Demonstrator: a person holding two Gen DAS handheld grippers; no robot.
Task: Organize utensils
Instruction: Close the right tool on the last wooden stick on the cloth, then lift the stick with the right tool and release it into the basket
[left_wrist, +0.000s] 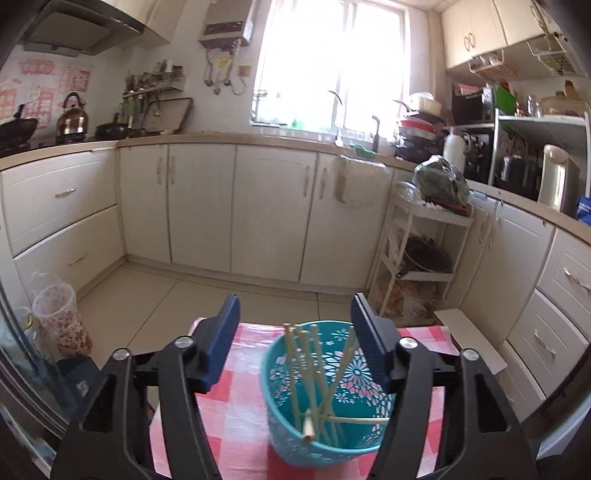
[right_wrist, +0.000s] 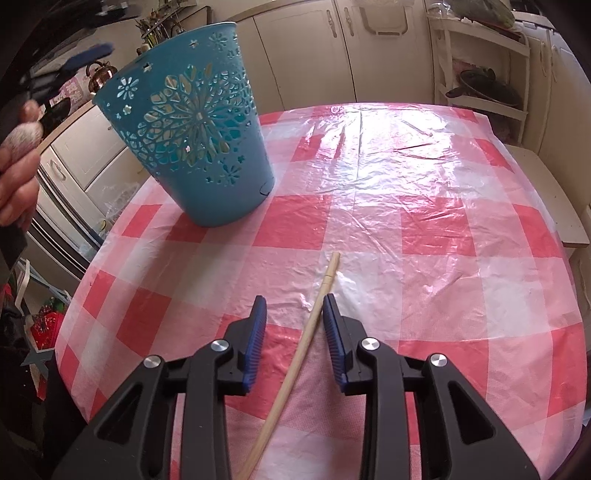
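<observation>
A teal cut-out plastic basket (left_wrist: 295, 448) stands on the pink-and-white checked tablecloth (left_wrist: 236, 406), with several pale wooden chopsticks (left_wrist: 314, 376) leaning inside it. My left gripper (left_wrist: 294, 301) hangs open just above the basket's rim, nothing between its fingers. In the right wrist view the basket (right_wrist: 192, 140) is at the table's far left, and the left gripper (right_wrist: 88, 55) shows blurred beside it, held by a hand (right_wrist: 18, 166). One chopstick (right_wrist: 314, 321) lies flat on the cloth (right_wrist: 406, 184). My right gripper (right_wrist: 293, 306) straddles it, open, with a gap left of the stick.
The table's round edge drops off at left and front. A white shelf rack (left_wrist: 417, 258) with bags and pots stands beyond the table at right. A floral container (left_wrist: 59, 325) sits on the floor at left. Cream cabinets line the walls.
</observation>
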